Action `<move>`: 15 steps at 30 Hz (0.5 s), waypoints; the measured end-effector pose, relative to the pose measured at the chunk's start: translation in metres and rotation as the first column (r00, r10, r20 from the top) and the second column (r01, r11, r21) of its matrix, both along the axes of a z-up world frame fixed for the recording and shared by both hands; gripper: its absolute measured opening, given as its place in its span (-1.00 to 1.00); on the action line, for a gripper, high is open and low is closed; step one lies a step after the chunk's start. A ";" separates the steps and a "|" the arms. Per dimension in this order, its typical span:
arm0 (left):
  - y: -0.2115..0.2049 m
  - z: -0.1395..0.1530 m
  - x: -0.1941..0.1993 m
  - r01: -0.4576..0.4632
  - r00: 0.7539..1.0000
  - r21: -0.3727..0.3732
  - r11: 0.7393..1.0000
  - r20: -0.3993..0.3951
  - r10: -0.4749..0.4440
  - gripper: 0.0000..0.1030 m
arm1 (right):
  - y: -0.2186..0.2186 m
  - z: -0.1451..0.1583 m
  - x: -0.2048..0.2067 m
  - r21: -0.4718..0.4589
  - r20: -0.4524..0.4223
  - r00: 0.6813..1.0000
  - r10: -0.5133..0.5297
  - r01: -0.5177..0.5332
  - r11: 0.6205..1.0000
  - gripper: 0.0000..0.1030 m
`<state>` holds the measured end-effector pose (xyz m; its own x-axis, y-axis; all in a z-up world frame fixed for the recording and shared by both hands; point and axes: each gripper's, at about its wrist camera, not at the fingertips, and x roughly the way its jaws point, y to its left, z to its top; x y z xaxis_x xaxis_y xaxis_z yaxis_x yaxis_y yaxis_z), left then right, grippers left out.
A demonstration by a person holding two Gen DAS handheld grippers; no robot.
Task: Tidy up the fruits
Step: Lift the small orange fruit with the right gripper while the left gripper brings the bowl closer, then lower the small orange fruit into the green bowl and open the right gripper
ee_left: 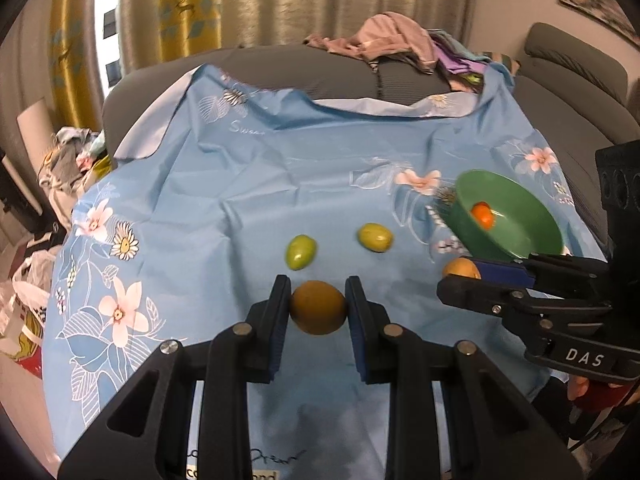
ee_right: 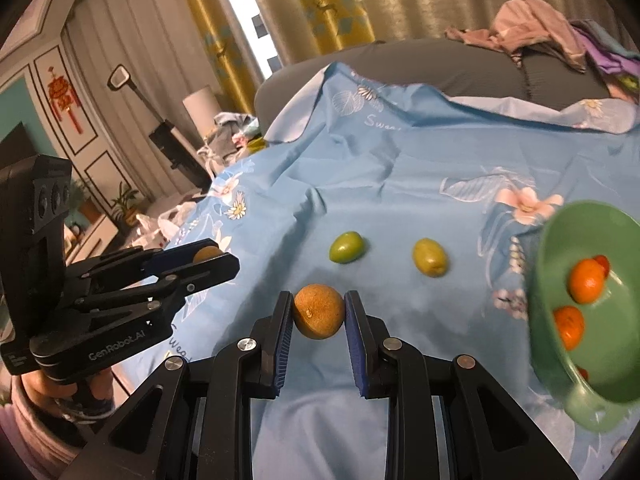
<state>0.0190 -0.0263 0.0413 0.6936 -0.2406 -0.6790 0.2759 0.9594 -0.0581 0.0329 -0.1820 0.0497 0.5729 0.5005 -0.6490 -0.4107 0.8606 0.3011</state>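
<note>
My left gripper (ee_left: 318,298) is shut on a round brown fruit (ee_left: 318,314), held above the blue floral cloth (ee_left: 248,184). A second brown fruit (ee_right: 319,314) is pinched in my right gripper (ee_right: 318,300), which is also shut. The left wrist view shows the right gripper (ee_left: 460,278) from the side with its fruit (ee_left: 458,267), just in front of the tilted green bowl (ee_left: 520,236). Oranges (ee_right: 586,282) and small red fruits lie in the bowl (ee_right: 624,320). Two green fruits (ee_right: 346,247) (ee_right: 429,263) rest on the cloth beyond both grippers.
The cloth covers a grey sofa (ee_left: 280,64). A heap of clothes (ee_left: 400,40) lies at its back. Bags and laundry (ee_left: 68,168) sit off the left edge. A person's hand (ee_right: 60,392) holds the left gripper's handle.
</note>
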 end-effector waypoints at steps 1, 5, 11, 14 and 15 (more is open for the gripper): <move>-0.004 0.002 -0.002 0.010 1.000 0.003 1.000 0.004 -0.010 -0.46 | -0.004 0.002 -0.004 0.004 0.004 1.000 -0.007 0.007 1.000 -0.47; -0.019 0.008 -0.007 0.042 0.999 0.018 0.999 0.016 -0.042 -0.46 | -0.019 0.006 -0.014 0.016 0.018 0.999 -0.038 0.038 0.999 -0.47; -0.045 0.015 -0.010 0.097 0.995 0.043 0.994 0.030 -0.098 -0.46 | -0.044 0.012 -0.026 0.034 0.042 0.995 -0.094 0.092 0.995 -0.47; -0.057 0.017 -0.010 0.121 0.992 0.057 0.991 0.033 -0.123 -0.46 | -0.058 0.014 -0.028 0.045 0.050 0.991 -0.125 0.123 0.991 -0.47; -0.063 0.018 -0.009 0.135 0.990 0.065 0.989 0.035 -0.137 -0.46 | -0.064 0.014 -0.029 0.048 0.053 0.989 -0.139 0.137 0.989 -0.47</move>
<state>0.0099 -0.0896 0.0594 0.6834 -0.2925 -0.6688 0.4051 0.9142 0.0142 0.0036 -0.2458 0.0639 0.6731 0.4416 -0.5933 -0.3063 0.8966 0.3198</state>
